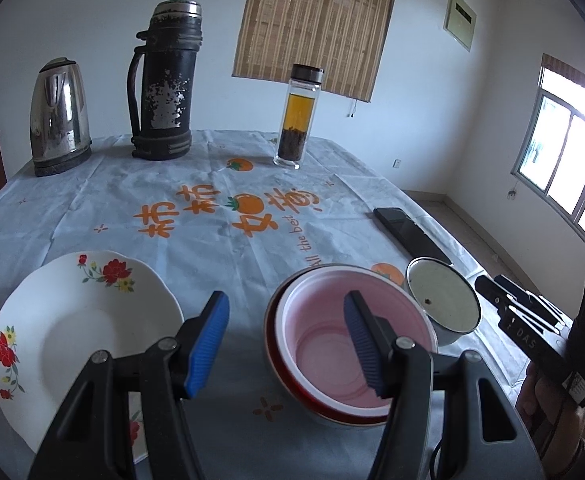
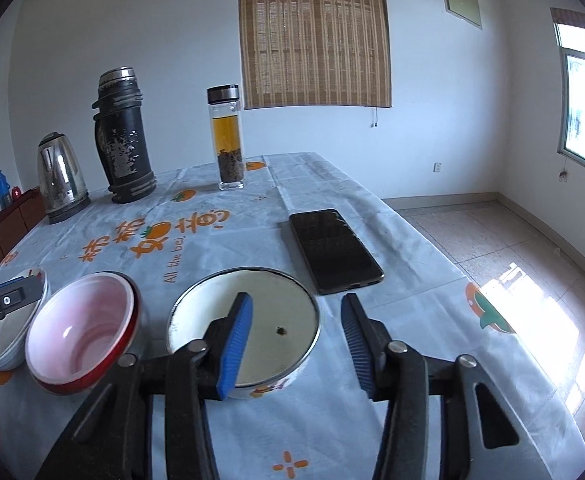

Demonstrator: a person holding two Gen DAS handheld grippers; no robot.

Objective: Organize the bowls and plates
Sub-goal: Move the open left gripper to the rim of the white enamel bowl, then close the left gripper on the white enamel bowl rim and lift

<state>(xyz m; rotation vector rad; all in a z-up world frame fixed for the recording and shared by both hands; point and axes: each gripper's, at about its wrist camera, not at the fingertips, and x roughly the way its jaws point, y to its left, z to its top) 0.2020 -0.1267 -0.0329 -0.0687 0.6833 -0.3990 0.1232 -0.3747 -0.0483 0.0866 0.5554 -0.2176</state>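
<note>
A white plate with red flowers [image 1: 72, 336] lies at the table's near left; it also shows in the right wrist view [image 2: 8, 340]. A red bowl with a pink inner bowl [image 1: 332, 344] stands beside it, also in the right wrist view [image 2: 80, 332]. A white enamel bowl [image 2: 248, 332] stands right of it, also in the left wrist view [image 1: 444, 300]. My left gripper [image 1: 288, 344] is open above the gap between plate and red bowl. My right gripper [image 2: 296, 344] is open, its jaws standing on either side of the enamel bowl's right rim.
A steel kettle [image 1: 58, 116], a black thermos [image 1: 164, 80] and a glass tea bottle [image 1: 296, 116] stand at the table's far side. A black phone [image 2: 334, 250] lies near the right edge. The table [image 1: 212, 216] has a printed cloth.
</note>
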